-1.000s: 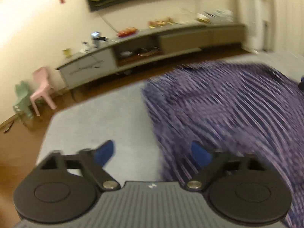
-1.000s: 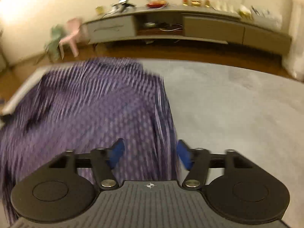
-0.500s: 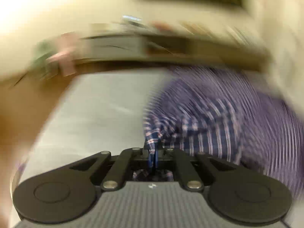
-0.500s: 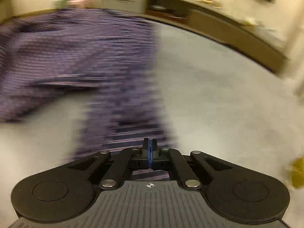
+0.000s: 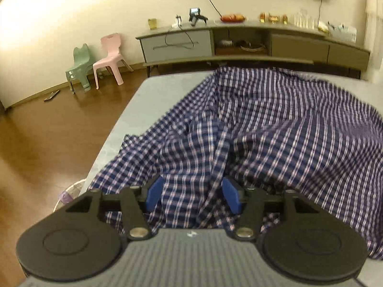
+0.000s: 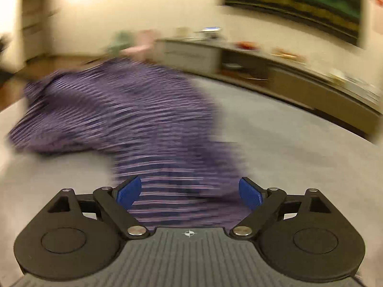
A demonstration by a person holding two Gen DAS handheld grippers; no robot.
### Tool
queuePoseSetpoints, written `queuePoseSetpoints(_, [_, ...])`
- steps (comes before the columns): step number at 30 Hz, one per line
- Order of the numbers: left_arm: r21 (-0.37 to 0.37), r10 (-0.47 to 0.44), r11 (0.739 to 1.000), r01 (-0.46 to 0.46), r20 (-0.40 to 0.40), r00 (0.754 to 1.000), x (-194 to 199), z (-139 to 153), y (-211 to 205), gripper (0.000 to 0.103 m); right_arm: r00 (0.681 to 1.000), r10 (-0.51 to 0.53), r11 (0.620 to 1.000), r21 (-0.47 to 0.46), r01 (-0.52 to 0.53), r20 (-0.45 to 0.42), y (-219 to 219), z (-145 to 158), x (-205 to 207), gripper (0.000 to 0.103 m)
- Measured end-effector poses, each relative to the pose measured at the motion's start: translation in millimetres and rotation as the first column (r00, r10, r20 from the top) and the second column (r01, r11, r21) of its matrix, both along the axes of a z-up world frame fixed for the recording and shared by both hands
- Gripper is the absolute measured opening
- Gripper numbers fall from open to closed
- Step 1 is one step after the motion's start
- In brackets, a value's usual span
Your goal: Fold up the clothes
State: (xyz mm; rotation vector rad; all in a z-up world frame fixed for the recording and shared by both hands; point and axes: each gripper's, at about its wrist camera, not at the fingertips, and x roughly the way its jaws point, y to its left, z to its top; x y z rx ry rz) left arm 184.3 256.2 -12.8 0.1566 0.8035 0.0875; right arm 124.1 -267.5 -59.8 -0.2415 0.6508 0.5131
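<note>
The checked shirt [image 5: 275, 129] lies spread but rumpled across the grey surface [image 5: 167, 88], one part trailing toward the near left corner and a bunched ridge of cloth running up the middle. No neat fold shows anywhere, so the folding looks barely begun: the cloth has been dragged and shaken out rather than laid edge to edge, and flattening, turning the sides in and doubling the body all seem left to do.

The left tool [image 5: 192, 192] has just been opening. Its blue pads stand apart with a hump of shirt between them, and they do not seem to press on it, so I judge the cloth released. The right tool [image 6: 189, 191] has also just been opening and stands wide, with the shirt [image 6: 134, 114] lying under and ahead of it; that view is badly blurred, so the cloth's exact edges cannot be made out there.

Beyond the surface are a wooden floor [image 5: 47, 143], two small chairs [image 5: 95, 59] and a long low cabinet [image 5: 239, 43] along the wall.
</note>
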Motion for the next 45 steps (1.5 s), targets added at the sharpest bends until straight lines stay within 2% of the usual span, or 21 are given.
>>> queuePoseSetpoints(2, [0.006, -0.004, 1.0, 0.004, -0.01, 1.0, -1, -2, 3, 0.056, 0.998, 0.05, 0.997, -0.048, -0.052, -0.05, 25, -14, 8, 0.079])
queuePoseSetpoints(3, [0.01, -0.006, 1.0, 0.006, -0.011, 1.0, -3, 0, 5, 0.056, 0.996, 0.057, 0.996, -0.068, -0.062, -0.076, 33, -20, 15, 0.067])
queuePoseSetpoints(11, [0.021, -0.057, 0.998, 0.057, -0.014, 0.998, -15, 2, 9, 0.056, 0.974, -0.19, 0.978, -0.109, 0.177, -0.124, -29, -23, 82, 0.058])
queuePoseSetpoints(13, [0.02, -0.077, 0.997, 0.077, -0.016, 0.997, -18, 2, 9, 0.057, 0.949, -0.306, 0.941, -0.174, 0.29, -0.072, -53, -27, 94, 0.058])
queuePoseSetpoints(16, [0.005, -0.135, 0.991, 0.135, -0.031, 0.99, -25, -1, 4, 0.06, 0.884, -0.463, 0.836, -0.298, 0.461, 0.07, -80, -30, 98, 0.064])
queuePoseSetpoints(18, [-0.012, -0.185, 0.983, 0.184, -0.05, 0.982, -29, -5, -3, 0.061, 0.863, -0.492, 0.8, -0.331, 0.501, 0.116, -81, -28, 95, 0.063])
queuePoseSetpoints(20, [-0.009, -0.237, 0.971, 0.237, -0.078, 0.968, -35, -9, -15, 0.065, 0.872, -0.469, 0.837, -0.243, 0.49, 0.139, -73, -10, 78, 0.066])
queuePoseSetpoints(22, [0.013, -0.283, 0.958, 0.286, -0.092, 0.955, -42, -16, -30, 0.075, 0.888, -0.437, 0.887, -0.096, 0.452, 0.14, -60, 11, 46, 0.082])
queuePoseSetpoints(26, [0.052, -0.351, 0.932, 0.359, -0.119, 0.929, -51, -26, -51, 0.082, 0.952, -0.299, 0.939, 0.155, 0.307, -0.07, -47, 17, 14, 0.083])
queuePoseSetpoints(30, [0.097, -0.402, 0.903, 0.419, -0.156, 0.902, -55, -39, -61, 0.087, 0.966, -0.14, 0.94, 0.278, 0.199, -0.217, -35, 5, 12, 0.087])
queuePoseSetpoints(32, [0.093, -0.414, 0.897, 0.432, -0.17, 0.894, -52, -45, -61, 0.045, 0.962, -0.087, 0.936, 0.309, 0.167, -0.258, -29, 1, 10, 0.087])
queuePoseSetpoints(33, [0.053, -0.416, 0.901, 0.43, -0.174, 0.892, -48, -45, -59, 0.002, 0.964, -0.07, 0.94, 0.308, 0.149, -0.255, -29, 3, 5, 0.087])
queuePoseSetpoints(35, [0.024, -0.384, 0.92, 0.39, -0.126, 0.914, -40, -33, -53, 0.004, 0.97, -0.049, 0.949, 0.293, 0.12, -0.238, -22, 3, 5, 0.084])
queuePoseSetpoints(36, [-0.012, -0.326, 0.945, 0.325, -0.053, 0.944, -34, -16, -38, 0.003, 0.973, -0.043, 0.954, 0.279, 0.108, -0.228, -17, 3, 7, 0.063])
queuePoseSetpoints(37, [-0.065, -0.243, 0.968, 0.244, 0.035, 0.97, -28, 5, -19, 0.003, 0.972, -0.042, 0.961, 0.256, 0.103, -0.232, -14, 3, 8, 0.019])
queuePoseSetpoints(38, [-0.125, -0.151, 0.978, 0.166, 0.118, 0.981, -22, 26, 0, 0.003, 0.973, -0.052, 0.967, 0.231, 0.105, -0.226, -11, 1, 12, 0.012])
queuePoseSetpoints(39, [-0.209, -0.005, 0.977, 0.044, 0.181, 0.984, -17, 45, 27, 0.004, 0.977, -0.065, 0.969, 0.222, 0.11, -0.204, -11, 4, 14, 0.008])
queuePoseSetpoints(41, [-0.313, 0.216, 0.939, -0.141, 0.219, 0.952, -9, 60, 71, 0.012, 0.983, -0.102, 0.959, 0.246, 0.137, -0.151, -21, 20, 17, 0.005])
queuePoseSetpoints(42, [-0.332, 0.271, 0.924, -0.191, 0.215, 0.938, -6, 61, 84, 0.037, 0.982, -0.137, 0.95, 0.264, 0.167, -0.126, -30, 29, 18, 0.005])
queuePoseSetpoints(43, [-0.326, 0.303, 0.918, -0.228, 0.201, 0.931, -4, 59, 88, 0.058, 0.979, -0.171, 0.94, 0.281, 0.195, -0.107, -40, 37, 19, 0.005])
queuePoseSetpoints(45, [-0.246, 0.312, 0.932, -0.267, 0.164, 0.936, -3, 53, 74, 0.06, 0.965, -0.233, 0.92, 0.294, 0.258, -0.117, -59, 40, 21, 0.005])
